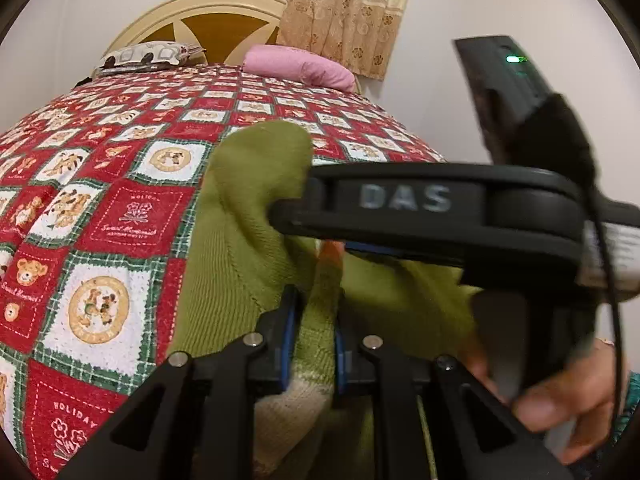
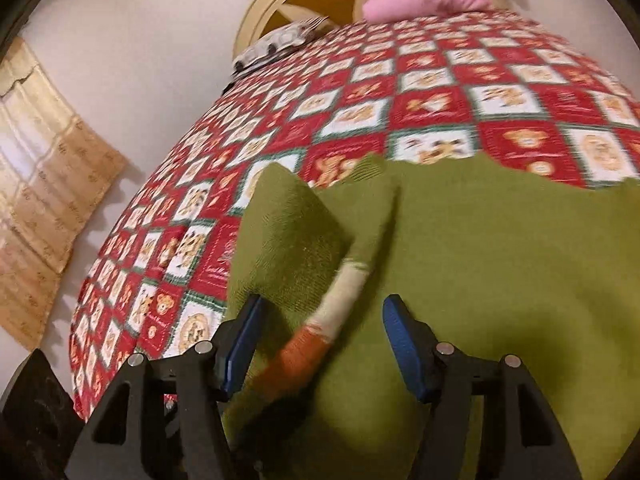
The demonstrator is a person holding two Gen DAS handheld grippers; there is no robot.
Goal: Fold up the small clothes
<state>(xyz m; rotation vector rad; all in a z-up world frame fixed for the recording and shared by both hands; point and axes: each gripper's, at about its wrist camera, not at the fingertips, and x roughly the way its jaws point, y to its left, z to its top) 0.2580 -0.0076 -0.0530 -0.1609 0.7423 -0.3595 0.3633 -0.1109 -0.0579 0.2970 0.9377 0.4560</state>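
While left gripper [image 1: 314, 334] pinches green sweater [image 1: 248, 248], right gripper [image 2: 320, 344] spread — "DAS" legible; bedspread [image 1: 120, 208] "HOLIDAY".

I read "DAS" in grey capitals on black finger of right gripper [image 1: 404, 198] at 3 o'clock. "HOLIDAY" stitched on red squares of bedspread [image 1: 132, 220], 9 and 7 o'clock. Smaller script unreadable.
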